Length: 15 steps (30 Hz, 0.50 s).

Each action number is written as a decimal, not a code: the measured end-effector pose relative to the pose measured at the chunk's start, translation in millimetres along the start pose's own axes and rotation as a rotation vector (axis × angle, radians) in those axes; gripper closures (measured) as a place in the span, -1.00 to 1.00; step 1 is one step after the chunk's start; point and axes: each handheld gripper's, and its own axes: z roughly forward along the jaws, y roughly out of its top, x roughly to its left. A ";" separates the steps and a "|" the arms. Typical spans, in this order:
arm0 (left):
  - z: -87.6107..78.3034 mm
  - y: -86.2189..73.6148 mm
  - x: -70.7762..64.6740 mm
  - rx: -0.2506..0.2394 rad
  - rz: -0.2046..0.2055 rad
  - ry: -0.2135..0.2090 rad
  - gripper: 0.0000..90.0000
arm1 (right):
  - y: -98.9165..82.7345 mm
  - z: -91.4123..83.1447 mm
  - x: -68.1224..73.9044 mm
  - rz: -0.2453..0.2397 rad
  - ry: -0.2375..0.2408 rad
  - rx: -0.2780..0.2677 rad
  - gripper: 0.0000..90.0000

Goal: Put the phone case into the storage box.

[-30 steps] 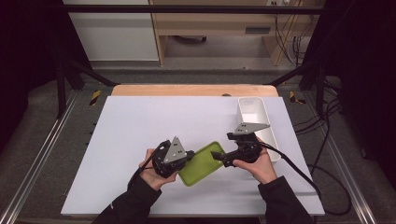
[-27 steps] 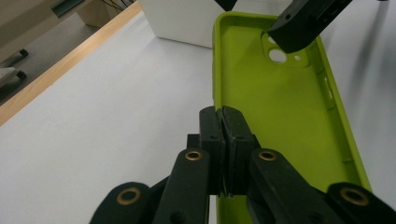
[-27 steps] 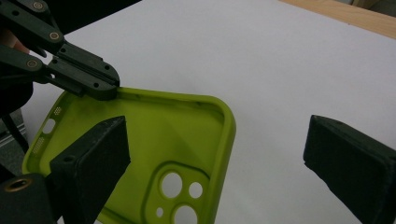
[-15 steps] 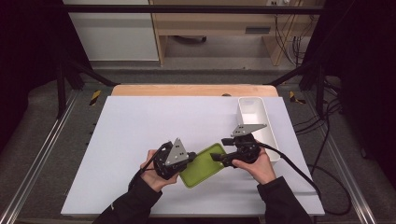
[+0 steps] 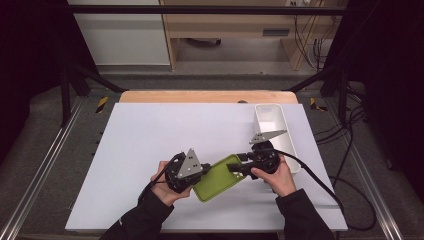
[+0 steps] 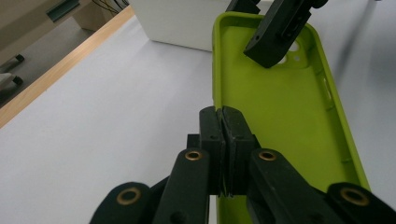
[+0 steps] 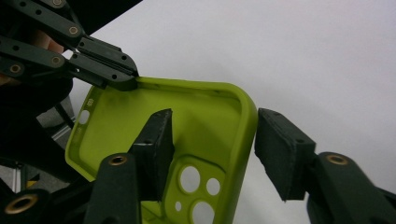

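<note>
We're in a lab here, a recording bay by the look of it. A white work surface (image 5: 150, 150) sits on a pale wooden tabletop (image 5: 207, 96), framed by metal rails (image 5: 35, 185) and black struts (image 5: 75, 80). Dark curtains (image 5: 30, 60) close off both sides. Yellow-and-black hazard tape (image 5: 101, 104) marks the corners, cables (image 5: 350, 150) trail across the grey floor on the right, and a wooden bench (image 5: 235, 25) stands at the back beside a white cabinet (image 5: 120, 35).

Open white table (image 5: 150, 140) leftward; white bin (image 5: 272, 125) just beyond the right tool (image 5: 239, 167).
</note>
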 end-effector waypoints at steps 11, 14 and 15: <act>0.7 -0.1 -1.4 0.003 0.014 -0.002 0.95 | 0.0 -4.2 -2.5 0.034 0.020 0.006 0.35; 0.7 -0.2 -1.5 0.004 0.020 -0.001 0.95 | -0.3 -5.8 -3.3 0.040 0.025 0.005 0.42; 0.8 -0.2 -1.7 0.007 0.025 0.001 0.95 | -0.3 -6.3 -3.7 0.040 0.028 0.006 0.45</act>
